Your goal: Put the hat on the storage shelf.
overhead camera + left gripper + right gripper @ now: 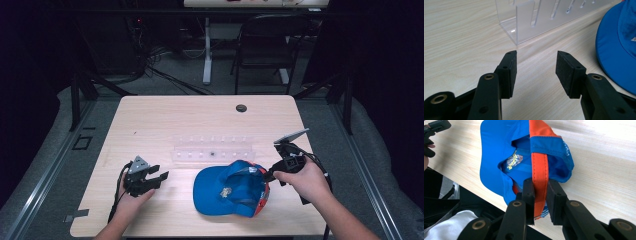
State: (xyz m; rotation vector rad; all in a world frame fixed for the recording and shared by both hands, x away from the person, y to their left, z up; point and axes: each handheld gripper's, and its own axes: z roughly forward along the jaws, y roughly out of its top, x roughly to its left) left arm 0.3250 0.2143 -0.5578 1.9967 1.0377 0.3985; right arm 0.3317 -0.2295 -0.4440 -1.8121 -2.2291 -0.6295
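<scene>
The right claw (540, 202) pinches the orange strap (539, 170) at the back of a blue cap (230, 189), which lies on the counter (165, 120) directly ahead of its jaws. The left claw (536, 72) hovers spread and empty, the cap's brim off to its right and a clear rack (549, 17) just beyond. The step looks like a lift; next, probably raising the cap without the strap slipping.

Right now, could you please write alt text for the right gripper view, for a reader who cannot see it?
The right gripper is shut on the orange strap at the back of a blue cap, which lies on a light wooden table. A small printed emblem shows on the cap, and the left gripper sits at the top left corner.
</scene>
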